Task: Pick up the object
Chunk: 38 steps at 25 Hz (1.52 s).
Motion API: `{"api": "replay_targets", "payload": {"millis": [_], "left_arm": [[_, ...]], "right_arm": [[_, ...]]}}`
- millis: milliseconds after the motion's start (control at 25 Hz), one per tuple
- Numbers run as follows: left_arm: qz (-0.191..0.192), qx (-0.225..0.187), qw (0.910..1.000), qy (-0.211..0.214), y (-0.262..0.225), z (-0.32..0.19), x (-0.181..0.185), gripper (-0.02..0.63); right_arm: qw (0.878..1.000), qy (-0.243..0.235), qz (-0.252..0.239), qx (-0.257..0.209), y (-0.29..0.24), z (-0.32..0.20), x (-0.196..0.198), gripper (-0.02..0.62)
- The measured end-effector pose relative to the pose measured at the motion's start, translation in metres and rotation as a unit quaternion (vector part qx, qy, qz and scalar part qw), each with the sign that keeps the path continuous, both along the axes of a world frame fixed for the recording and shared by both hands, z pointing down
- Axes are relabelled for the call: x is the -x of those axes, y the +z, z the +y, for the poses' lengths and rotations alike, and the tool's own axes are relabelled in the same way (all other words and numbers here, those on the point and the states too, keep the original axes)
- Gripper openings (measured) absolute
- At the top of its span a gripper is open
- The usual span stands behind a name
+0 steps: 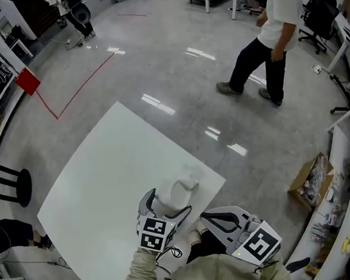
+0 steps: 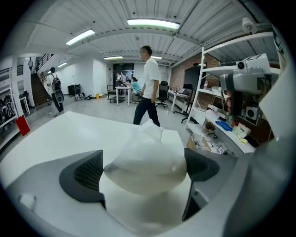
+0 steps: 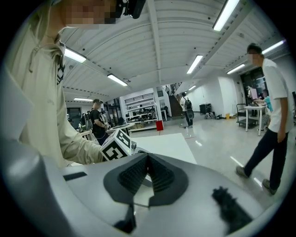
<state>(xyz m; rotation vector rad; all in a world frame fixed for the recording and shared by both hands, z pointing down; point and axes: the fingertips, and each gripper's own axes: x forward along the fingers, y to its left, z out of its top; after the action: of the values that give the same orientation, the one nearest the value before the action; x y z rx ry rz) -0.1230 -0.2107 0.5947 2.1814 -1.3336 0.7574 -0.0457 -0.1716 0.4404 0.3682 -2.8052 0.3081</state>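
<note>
Table [image 1: 97,190] with one white bag [image 1: 181,193]

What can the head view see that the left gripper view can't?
Only the head view: a black stool, the red floor line and the left gripper's marker cube. Only the left gripper view: ceiling lights and shelves. Both: the white table, the white bag between the left gripper's open jaws, and a walking person.

Cut off and unclear
The top edge cuts off the head of the walking person [image 1: 276,23]; what the white plastic bag [image 2: 148,162] holds cannot be told.
</note>
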Motion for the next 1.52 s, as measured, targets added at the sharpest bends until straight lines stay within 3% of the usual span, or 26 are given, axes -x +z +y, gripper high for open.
{"api": "replay_targets", "payload": {"millis": [480,1040,1520], "left_arm": [[0.009,0.031,0.9994,-0.014,0.007,0.000,0.000,0.560],[0.033,-0.028,0.9984,-0.037,-0.033,0.009,0.011,0.557],[0.026,-0.060,0.9962,-0.058,-0.057,0.043,0.037,0.554]], "right_arm": [[1.000,0.002,0.003,-0.004,0.000,-0.001,0.001,0.003],[1.000,0.002,0.002,-0.018,-0.010,0.001,0.003,0.003],[0.999,-0.030,-0.002,-0.035,-0.020,0.018,0.025,0.003]]}}
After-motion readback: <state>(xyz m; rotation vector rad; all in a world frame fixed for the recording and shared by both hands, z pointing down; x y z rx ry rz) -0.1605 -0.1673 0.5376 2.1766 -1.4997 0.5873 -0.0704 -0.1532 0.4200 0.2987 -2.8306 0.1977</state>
